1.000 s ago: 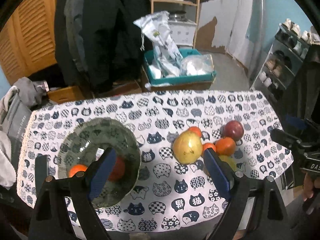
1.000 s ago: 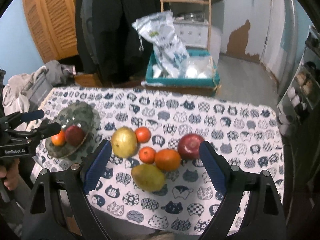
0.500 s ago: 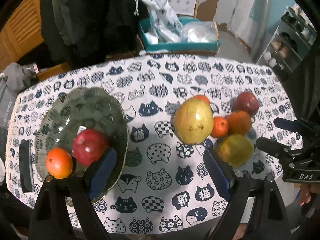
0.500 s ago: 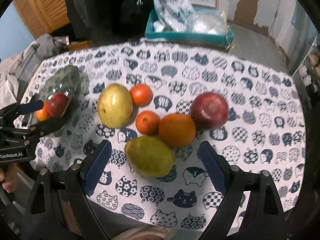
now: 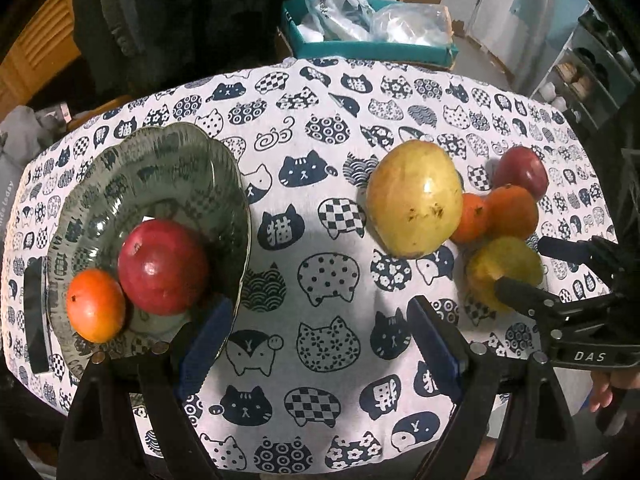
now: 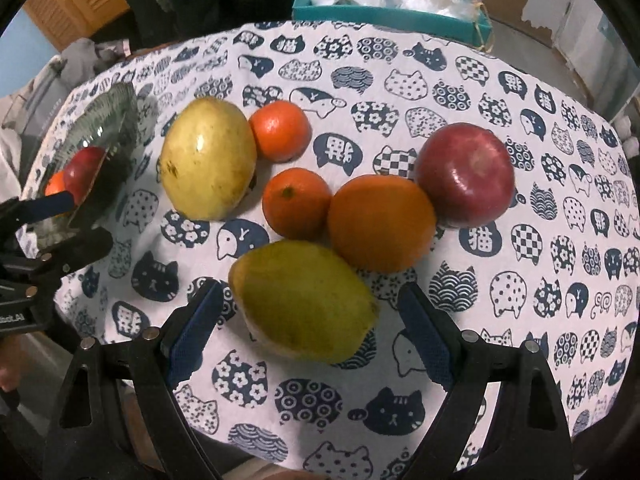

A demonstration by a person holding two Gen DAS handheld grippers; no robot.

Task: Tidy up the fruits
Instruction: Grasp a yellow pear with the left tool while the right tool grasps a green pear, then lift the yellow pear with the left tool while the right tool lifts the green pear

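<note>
A green glass bowl (image 5: pixel 168 168) at the table's left holds a red apple (image 5: pixel 163 267) and an orange (image 5: pixel 95 305). My left gripper (image 5: pixel 318 330) is open and empty above bare cloth, just right of the bowl. In the right wrist view, a green-yellow mango (image 6: pixel 304 302) lies between the open jaws of my right gripper (image 6: pixel 310 320). Behind the mango lie a large orange (image 6: pixel 382 222), two tangerines (image 6: pixel 297 203) (image 6: pixel 280 130), a red apple (image 6: pixel 466 174) and a big yellow fruit (image 6: pixel 208 158). The bowl (image 6: pixel 100 120) shows at the left.
The table wears a white cloth with dark cat prints (image 5: pixel 320 128). A teal box with plastic bags (image 6: pixel 392 8) stands behind the table. Dark coats hang beyond the far edge. Shelves with shoes stand at the right (image 5: pixel 592 64).
Both grippers have come down and closer to the table. The right gripper now has the mango between its open jaws. The fruits have not moved.
</note>
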